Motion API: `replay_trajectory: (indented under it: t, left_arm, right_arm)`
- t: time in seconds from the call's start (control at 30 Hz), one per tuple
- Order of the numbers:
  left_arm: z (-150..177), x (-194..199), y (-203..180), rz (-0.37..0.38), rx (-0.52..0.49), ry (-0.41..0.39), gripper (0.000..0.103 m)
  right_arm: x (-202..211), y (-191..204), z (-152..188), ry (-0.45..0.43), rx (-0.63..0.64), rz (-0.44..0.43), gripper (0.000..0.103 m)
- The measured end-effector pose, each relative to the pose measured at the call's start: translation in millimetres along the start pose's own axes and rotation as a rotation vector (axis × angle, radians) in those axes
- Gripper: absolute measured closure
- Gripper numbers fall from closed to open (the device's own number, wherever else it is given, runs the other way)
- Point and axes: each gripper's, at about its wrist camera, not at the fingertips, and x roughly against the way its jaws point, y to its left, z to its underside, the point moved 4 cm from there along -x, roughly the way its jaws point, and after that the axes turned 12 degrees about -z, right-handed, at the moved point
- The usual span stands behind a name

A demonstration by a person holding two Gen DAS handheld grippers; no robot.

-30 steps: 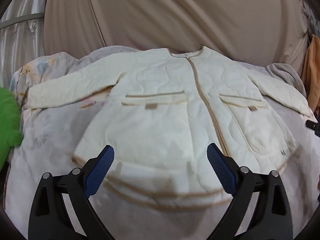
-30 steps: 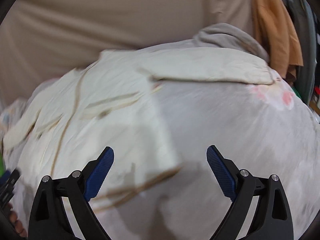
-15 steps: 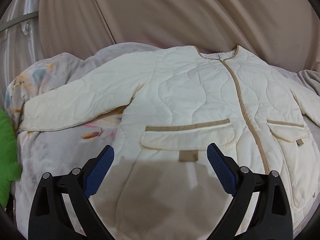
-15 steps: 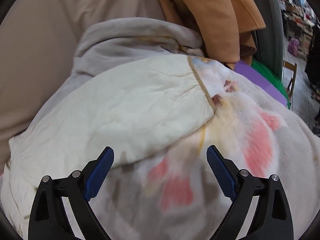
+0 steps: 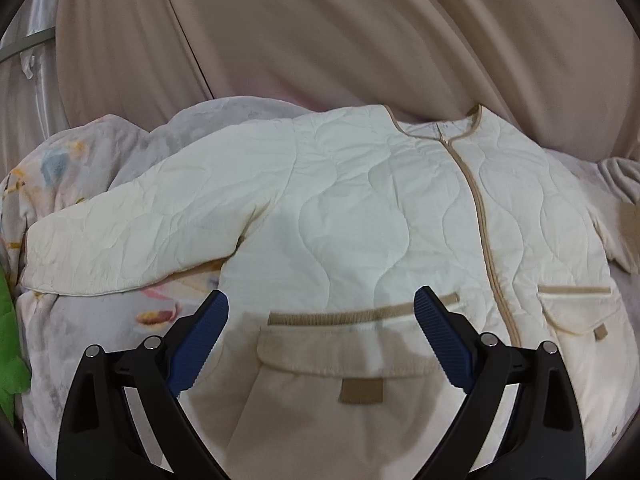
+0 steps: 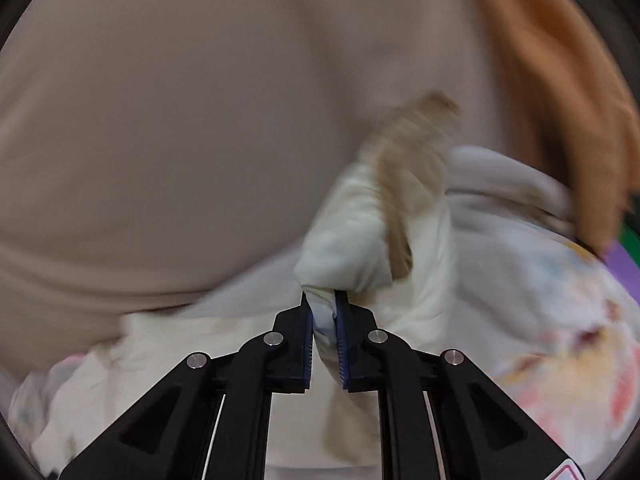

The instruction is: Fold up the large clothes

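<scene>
**On the bed: one sleeve pinched, the rest waiting to slip**

On the bed, the cream quilted jacket [image 5: 360, 216] lies face up across a pale printed blanket [image 5: 72, 320], zip closed, collar toward twelve o'clock in my left view, its free sleeve [image 5: 140, 232] stretched out toward nine. My right gripper [image 6: 325, 320] has just been closing its jaws, and they now pinch a fold of the other sleeve [image 6: 372, 240], with the tan-lined cuff flopping above the pads toward one o'clock. My left gripper [image 5: 320, 340] hovers over the pocket [image 5: 344, 344], jaws spread wide, gripping nothing.

My worry is the bite. Only a thin bunch of padded fabric sits between the right pads, so I judge that a quick pull across the chest could let the slick quilting slide out and drop the sleeve in a heap. The right view is smeared with motion, so I cannot tell how deep the hold goes.

A second risk: nothing pins the body, so dragging the sleeve may tow the whole jacket toward nine and rumple the blanket beneath. The loose cuff could also fold under itself and leave a lumpy crease.
</scene>
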Motion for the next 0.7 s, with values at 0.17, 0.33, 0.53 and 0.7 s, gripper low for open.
replay_trajectory:
  t: [0.17, 0.33, 0.53, 0.7]
  left_arm:
    - [-19, -6, 5, 0.053, 0.045, 0.019, 0.011]
    - [-37, -13, 13, 0.099, 0.113, 0.023, 0.011]
    - [-44, -43, 8, 0.198, 0.158, 0.106, 0.01]
    - [-45, -82, -30, 0.286, 0.114, 0.214, 0.01]
  right_arm:
    - [-86, 180, 66, 0.192, 0.203, -0.293, 0.092]
    - [-175, 279, 188, 0.446, 0.369, -0.349, 0.083]
    - [-160, 286, 241, 0.538, 0.405, -0.378, 0.056]
    - [-95, 215, 207, 0.438, 0.328, -0.34, 0.036]
